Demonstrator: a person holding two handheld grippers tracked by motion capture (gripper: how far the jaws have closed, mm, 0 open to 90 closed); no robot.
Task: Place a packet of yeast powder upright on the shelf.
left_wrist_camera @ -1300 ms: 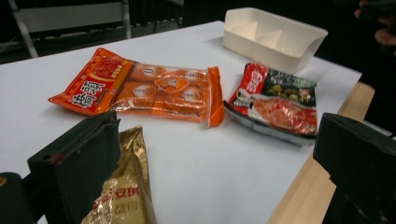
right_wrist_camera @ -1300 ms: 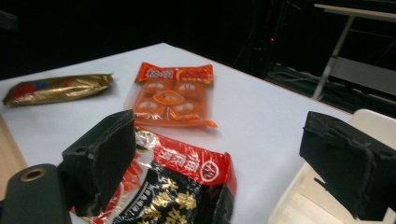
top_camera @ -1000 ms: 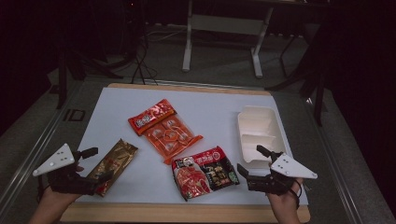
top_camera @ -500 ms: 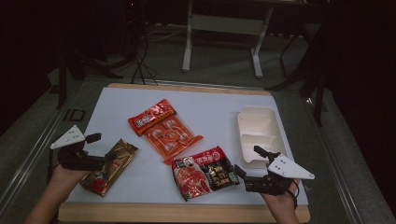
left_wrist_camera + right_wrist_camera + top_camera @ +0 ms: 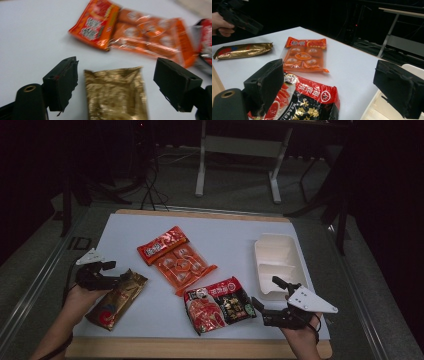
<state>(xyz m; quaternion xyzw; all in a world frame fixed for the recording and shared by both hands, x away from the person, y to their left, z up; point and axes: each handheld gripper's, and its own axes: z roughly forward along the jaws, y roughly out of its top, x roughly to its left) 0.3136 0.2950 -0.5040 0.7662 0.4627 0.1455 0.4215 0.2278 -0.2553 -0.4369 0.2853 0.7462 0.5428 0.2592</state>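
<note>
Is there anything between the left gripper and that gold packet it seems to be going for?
Nothing visible. The left gripper has its jaws open on either side of the gold packet's top edge, with bare table between them.

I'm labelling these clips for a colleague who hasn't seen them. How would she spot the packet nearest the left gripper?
On the white table, look to the left edge, where the open left gripper hovers. Just beneath its jaws lies the gold packet, long and crinkled. It is the single gold foil one; the orange packet and the red-and-black packet lie further right.
</note>
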